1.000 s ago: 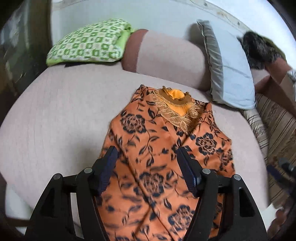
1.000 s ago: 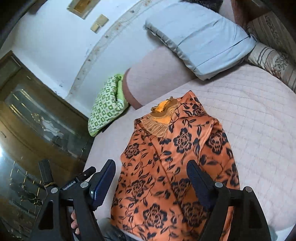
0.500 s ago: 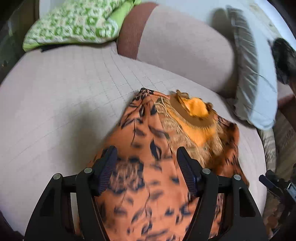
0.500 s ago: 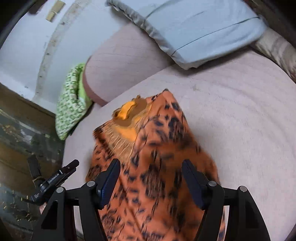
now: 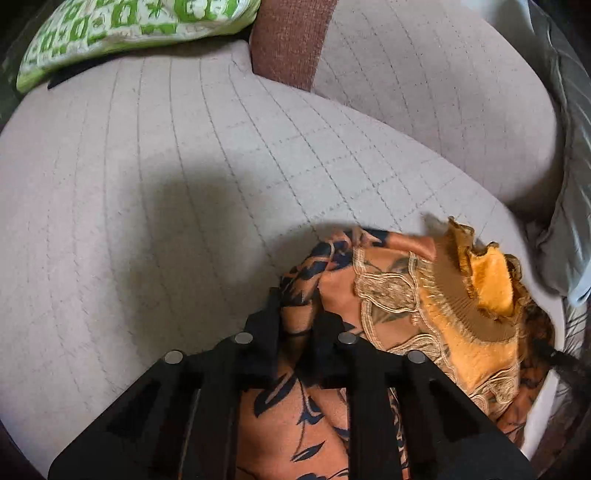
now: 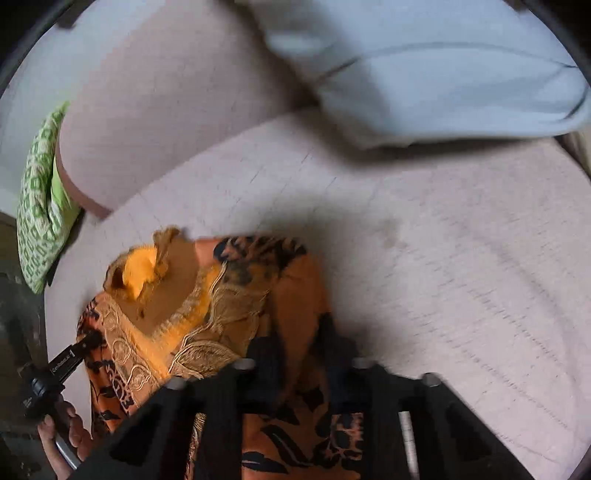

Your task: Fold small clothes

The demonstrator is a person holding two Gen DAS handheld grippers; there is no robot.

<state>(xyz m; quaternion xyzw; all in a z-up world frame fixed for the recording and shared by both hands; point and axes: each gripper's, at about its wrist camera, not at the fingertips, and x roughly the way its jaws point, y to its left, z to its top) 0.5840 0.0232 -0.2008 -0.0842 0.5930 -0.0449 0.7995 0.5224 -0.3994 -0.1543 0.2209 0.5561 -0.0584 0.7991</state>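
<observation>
Both tongs are closed down on cloth: left gripper [image 5: 301, 325] has its jaws narrow, pinching a bunched edge of the orange floral garment [image 5: 314, 413] near its left shoulder; right gripper [image 6: 301, 354] is likewise narrow on a fold of the same garment [image 6: 295, 295] at the right shoulder side. Garment lies on the quilted beige sofa seat [image 5: 147, 184], collar end pointing toward the backrest, gold embroidered neckline [image 5: 443, 295] facing up and rumpled. Progress, as I read it: early. Shoulders are gripped, no clean crease visible, body of the garment runs under the tongs out of view, so the actual folds look to be still ahead. Right wrist view is motion-blurred, so how deep that grip sits on the fabric is hard to confirm. Green patterned cushion [image 5: 122, 29] sits at the far left of the seat, grey pillow [image 6: 443, 66] at the right, both well apart from the garment. Writing: a small white label on the left tool's body [image 6: 64, 363] shows in the right wrist view, too small and blurred to read reliably.
</observation>
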